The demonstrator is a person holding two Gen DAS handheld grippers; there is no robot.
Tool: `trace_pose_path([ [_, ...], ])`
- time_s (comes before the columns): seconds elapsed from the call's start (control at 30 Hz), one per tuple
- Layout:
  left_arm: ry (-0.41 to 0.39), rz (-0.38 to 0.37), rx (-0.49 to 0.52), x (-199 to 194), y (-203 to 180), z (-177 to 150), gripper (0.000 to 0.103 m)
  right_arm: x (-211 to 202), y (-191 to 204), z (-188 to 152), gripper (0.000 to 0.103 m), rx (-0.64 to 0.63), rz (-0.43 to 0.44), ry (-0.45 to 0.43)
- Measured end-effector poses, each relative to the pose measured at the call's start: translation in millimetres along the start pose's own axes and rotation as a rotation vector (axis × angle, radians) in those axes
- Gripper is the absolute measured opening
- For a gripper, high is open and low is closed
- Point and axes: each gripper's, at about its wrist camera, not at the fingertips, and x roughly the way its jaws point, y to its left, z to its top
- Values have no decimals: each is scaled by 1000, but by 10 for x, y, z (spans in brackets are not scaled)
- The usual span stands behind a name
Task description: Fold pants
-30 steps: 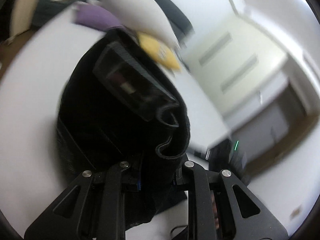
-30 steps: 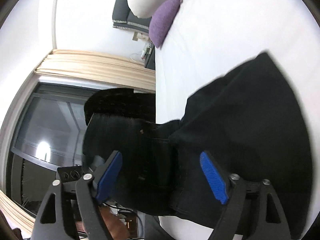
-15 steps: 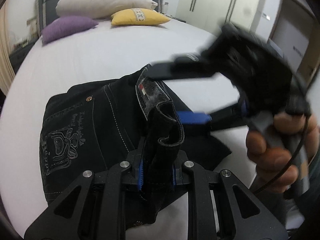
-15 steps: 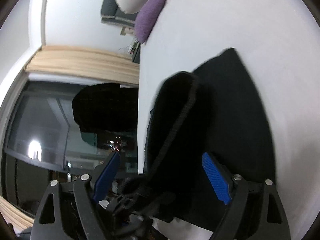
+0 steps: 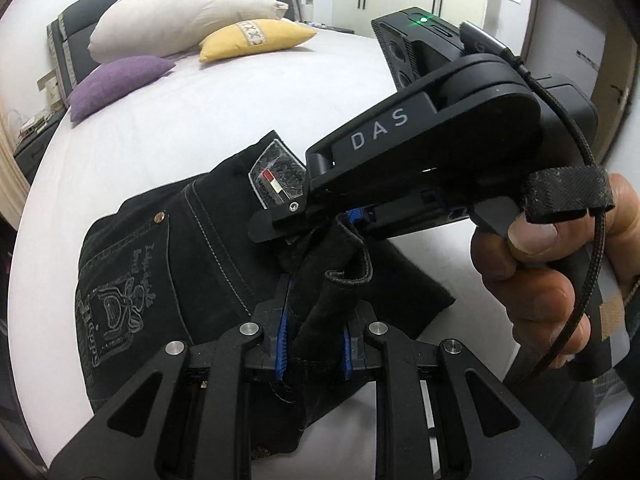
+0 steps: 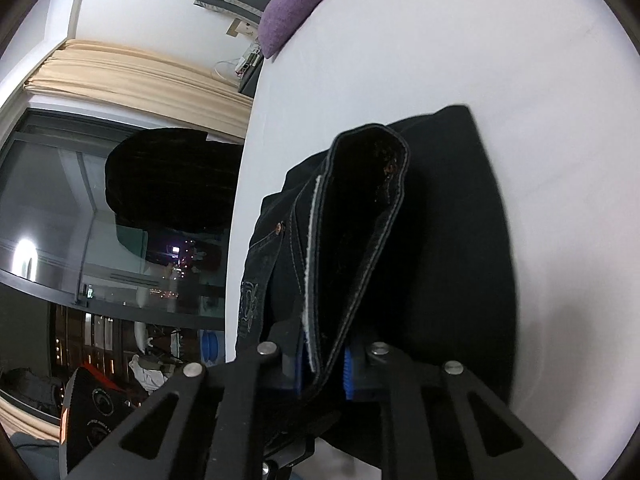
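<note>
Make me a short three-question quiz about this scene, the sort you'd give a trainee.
1. True or false: the left gripper is shut on the black denim pants.
2. Which plain cushion lies nearest the bed's left edge: (a) purple, (b) yellow, (c) green?
3. Fill in: the right gripper, whose jaws have just been closing, pinches a folded ___ of the pants.

Key: 1 true. 2 (a), the purple cushion on the white bed. 3 edge.

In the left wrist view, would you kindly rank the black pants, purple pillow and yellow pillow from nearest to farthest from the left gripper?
1. Black pants, clamped in the left gripper.
2. Purple pillow, far left on the bed.
3. Yellow pillow, farther back, by the headboard.
</note>
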Motion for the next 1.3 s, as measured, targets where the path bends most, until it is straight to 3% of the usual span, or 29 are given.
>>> trace_pose_path([
  [0.27, 24, 25, 31, 208, -272, 164, 18, 48, -115, 63, 15, 6, -5, 10],
  [0.53, 41, 47, 62, 379, -435, 101, 19, 49, -301, 35, 15, 23, -13, 8],
  [0.63, 73, 58, 75, 580, -419, 2, 28, 157, -451, -1, 12, 26, -42, 8],
  [0.7, 50, 46, 61, 542, -401, -14, 36, 174, -499, -20, 12, 33, 1, -7],
  [0.73, 53, 13, 43, 495, -371, 0, 47, 159, -479, -31, 14, 26, 13, -12],
  [0.8, 54, -85, -13, 308, -258, 22, 55, 126, -438, -54, 23, 20, 15, -18],
  [0.87, 15, -115, -51, 25, -131, -13, 62, 23, -376, -70, 36, 30, -17, -31],
  [0.93, -44, -125, -103, -328, 79, -97, 78, -200, -267, -108, 61, 17, -53, -95],
  [1.0, -92, -94, -147, -517, 289, -162, 82, -405, -147, -156, 62, 0, -70, -156],
  [1.1, -94, -53, -209, -508, 626, -201, 82, -509, 134, -259, 62, -33, 74, -190],
  [1.2, -78, -56, -255, -364, 836, -232, 80, -223, 417, -383, 59, -105, 103, -118],
  [1.3, -4, -60, -285, -102, 963, -393, 76, 152, 185, -483, 54, -29, 34, -32],
])
